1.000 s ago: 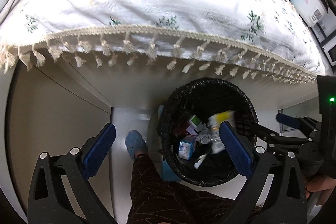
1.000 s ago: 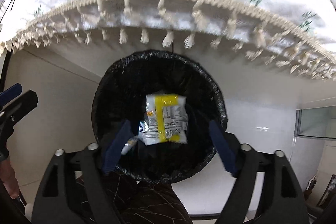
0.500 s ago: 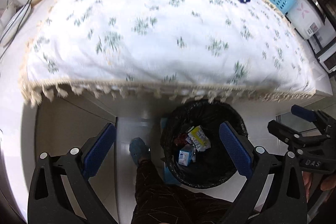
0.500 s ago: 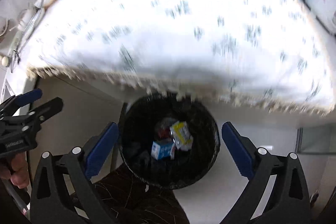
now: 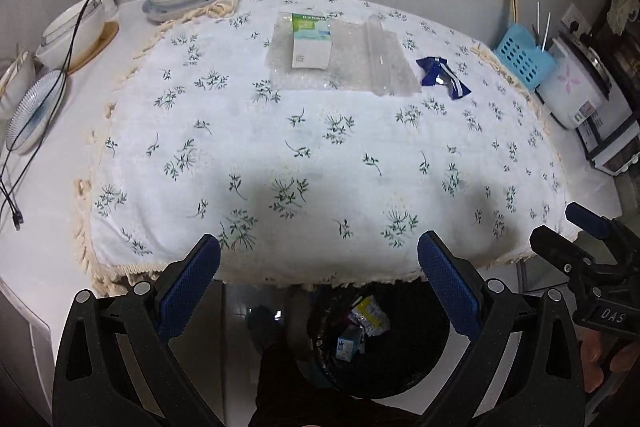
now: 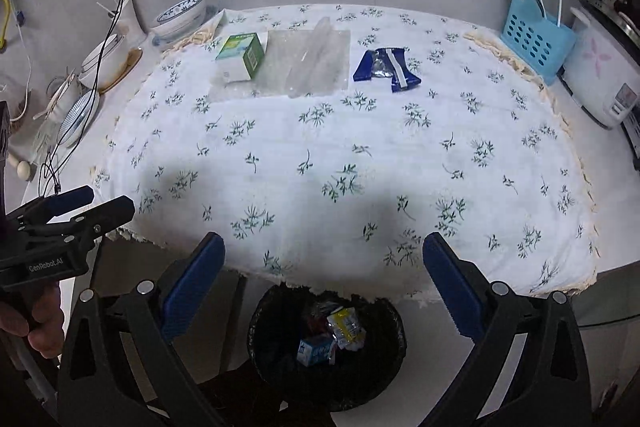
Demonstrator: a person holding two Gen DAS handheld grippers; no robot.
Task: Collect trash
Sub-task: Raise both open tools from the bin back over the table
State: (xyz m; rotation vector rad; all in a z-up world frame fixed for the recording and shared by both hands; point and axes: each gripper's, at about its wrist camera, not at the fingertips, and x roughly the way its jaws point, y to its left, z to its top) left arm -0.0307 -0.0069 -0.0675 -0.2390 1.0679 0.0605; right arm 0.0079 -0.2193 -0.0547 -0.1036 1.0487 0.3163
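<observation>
Hovering over the table [image 6: 400,155], both tongs gape empty.
Bin [image 6: 260,339] (half under the edge) awaits box [image 6: 240,61] and wrapper [image 6: 386,69].

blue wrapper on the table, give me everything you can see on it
The blue wrapper is a dark blue, glossy snack packet, apparently foil-lined plastic. It is torn open and crumpled, with a silvery inside showing at the middle and a white stripe near one end. It lies flat on the floral tablecloth at the far side of the table, to the right of the clear plastic sheet and apart from it. Only the cloth touches it; no gripper is near it.
</observation>
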